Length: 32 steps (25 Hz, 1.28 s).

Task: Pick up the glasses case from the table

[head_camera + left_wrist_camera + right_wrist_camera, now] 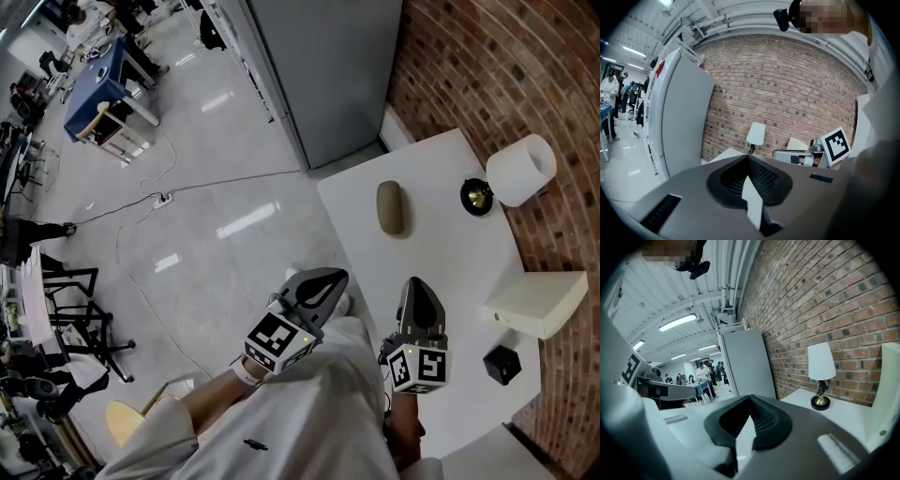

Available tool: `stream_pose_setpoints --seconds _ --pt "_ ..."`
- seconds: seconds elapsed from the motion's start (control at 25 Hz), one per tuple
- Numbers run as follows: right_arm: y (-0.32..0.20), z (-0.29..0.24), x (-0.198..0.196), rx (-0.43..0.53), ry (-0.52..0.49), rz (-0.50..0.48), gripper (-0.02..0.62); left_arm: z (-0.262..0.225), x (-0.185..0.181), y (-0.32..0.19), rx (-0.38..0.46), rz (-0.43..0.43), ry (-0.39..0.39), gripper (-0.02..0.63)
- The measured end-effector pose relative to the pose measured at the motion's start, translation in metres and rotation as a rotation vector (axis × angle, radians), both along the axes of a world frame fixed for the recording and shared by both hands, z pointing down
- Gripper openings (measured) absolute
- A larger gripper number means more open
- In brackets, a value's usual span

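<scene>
Room: polished grey floor [216,187] with a thin cable [141,202] trailing across it; tall grey metal cabinet [319,75] against a red brick wall [469,56]; blue-topped table [94,84] far off, with people around it

Surface: white rectangular table [441,244] set against the brick wall. On it lies the olive-brown oval glasses case [391,207], flat, towards the far left part of the top and near the left edge. To its right, apart from it, stands a lamp with a white shade and a black-and-brass base [520,169]. Nearer along the wall side sit a white box [536,302] and a small black cube [502,365]

Jaws: the left gripper [328,281] has its jaws together at the tip [748,157], nothing between them. It hangs just off the table's left edge, above the person's light-clothed lap. The right gripper [415,286] also has its jaws together [751,397] and empty. It sits above the near part of the table, touching nothing

Open room: bare white top lies between the right gripper and the glasses case. The case has clear table on all sides; the box and the cube stand well off to the right
</scene>
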State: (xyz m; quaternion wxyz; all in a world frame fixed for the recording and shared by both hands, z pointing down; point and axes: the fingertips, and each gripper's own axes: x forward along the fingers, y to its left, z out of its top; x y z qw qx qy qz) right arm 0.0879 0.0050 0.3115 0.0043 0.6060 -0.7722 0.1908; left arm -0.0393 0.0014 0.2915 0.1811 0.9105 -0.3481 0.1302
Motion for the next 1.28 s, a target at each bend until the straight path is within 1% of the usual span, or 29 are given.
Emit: stream_pose_setpoints --seconds 0.2,0.36,0.48,0.64,0.88,1.12,1.28 --pt "-0.008 0.006 0.004 -0.018 -0.025 0.016 0.011 0.005 0.005 -0.019 0.007 -0.039 0.012 0.002" --pt "-0.017 0.015 0.007 -0.026 -0.028 0.023 0.011 0.015 0.015 -0.031 -0.004 -0.027 0.01 0.002" --pt "-0.027 0.025 0.007 -0.036 -0.021 0.02 0.011 0.028 0.019 -0.038 -0.013 -0.021 -0.006 0.002" --pt "-0.038 0.035 0.009 -0.055 -0.018 0.018 0.011 0.047 0.025 -0.052 -0.038 -0.042 -0.021 0.002" --pt "-0.051 0.055 0.015 -0.082 -0.013 0.028 0.011 0.074 0.032 -0.068 -0.045 -0.043 -0.034 0.002" --pt "-0.064 0.073 0.019 -0.085 -0.007 0.026 0.011 0.101 0.033 -0.079 -0.064 -0.042 -0.049 0.002" --pt "-0.069 0.086 0.022 -0.092 -0.012 0.033 0.011 0.116 0.035 -0.086 -0.075 -0.063 -0.044 0.002"
